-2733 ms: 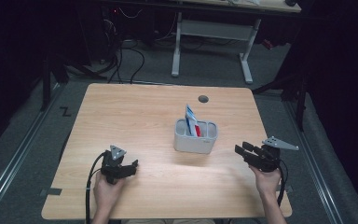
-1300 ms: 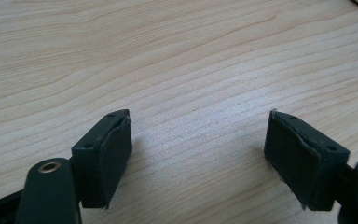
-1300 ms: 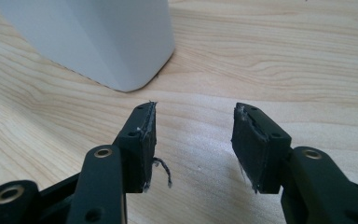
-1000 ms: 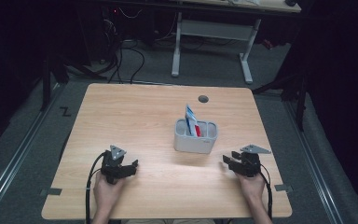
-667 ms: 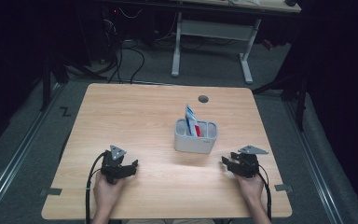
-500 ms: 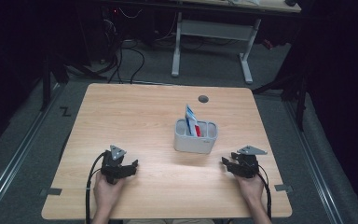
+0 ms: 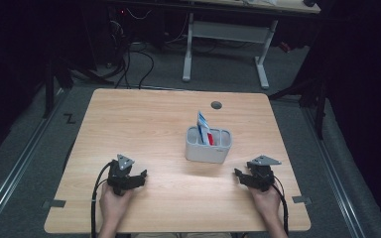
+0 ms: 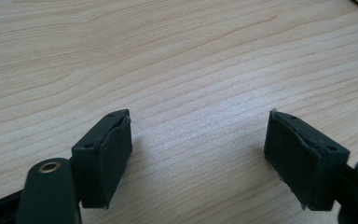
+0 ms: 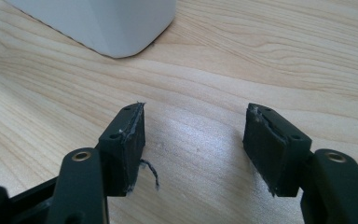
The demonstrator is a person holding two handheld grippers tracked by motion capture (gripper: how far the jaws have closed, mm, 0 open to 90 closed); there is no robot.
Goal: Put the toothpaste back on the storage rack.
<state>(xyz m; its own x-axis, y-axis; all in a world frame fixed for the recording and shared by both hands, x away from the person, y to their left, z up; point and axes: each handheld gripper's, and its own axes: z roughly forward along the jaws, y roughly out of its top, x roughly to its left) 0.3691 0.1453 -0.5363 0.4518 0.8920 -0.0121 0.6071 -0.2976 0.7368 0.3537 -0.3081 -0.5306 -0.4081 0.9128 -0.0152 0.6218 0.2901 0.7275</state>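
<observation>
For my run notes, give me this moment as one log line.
left tongs: open, empty, low over table | right tongs: just opening, empty, near white caddy | caddy: upright, holds tube

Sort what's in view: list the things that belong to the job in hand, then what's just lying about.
In the job:
- white holder with a toothpaste tube standing in it
- left gripper, open, empty
- right gripper, jaws just opened, nothing between them

Just lying about:
- wooden table with its cable hole
- second desk behind
- floor cables
</observation>
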